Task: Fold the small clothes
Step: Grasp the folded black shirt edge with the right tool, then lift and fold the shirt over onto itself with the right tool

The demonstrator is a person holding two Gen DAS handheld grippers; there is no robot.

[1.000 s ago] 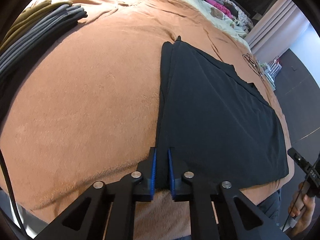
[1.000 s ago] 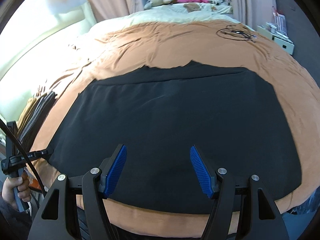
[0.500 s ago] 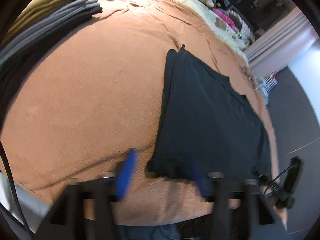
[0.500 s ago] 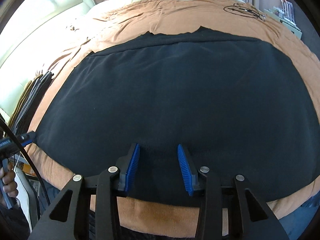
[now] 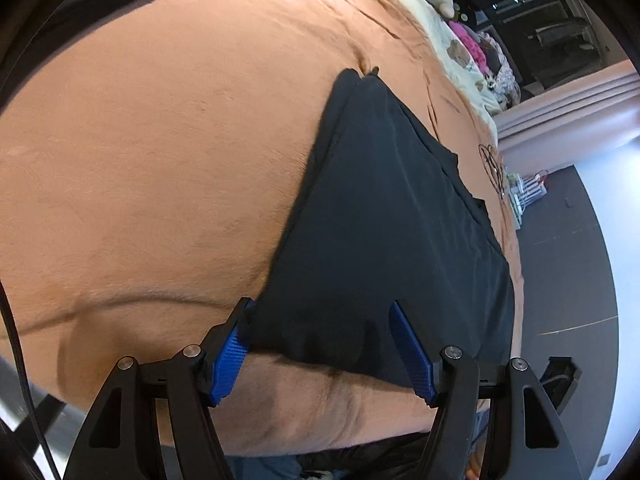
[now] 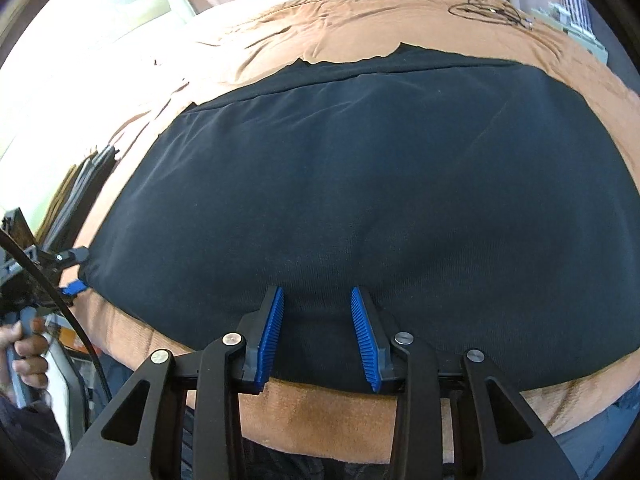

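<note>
Lying flat on the orange blanket (image 5: 160, 160) of the bed, the black garment (image 5: 384, 232) is spread wide, its near hem running along the bed's front edge and its far edge showing a second layer with a small notch. The left hand-held gripper (image 5: 322, 344) hangs released at the garment's near left corner, blue pads (image 5: 230, 354) spread wide on either side of that corner with cloth between them but not pinched. The right hand-held gripper (image 6: 318, 334) sits over the near hem around its middle, its pads (image 6: 270, 334) parted with fabric in the gap; no pinch shows there either. To the left of the garment the blanket is bare and broad up to a stack of folded clothes (image 6: 80, 192) by the bed's far left side. Beyond the far edge lies a coil of black cable (image 6: 490, 10), well apart from the garment. A narrow strip of blanket borders the near hem.
</note>
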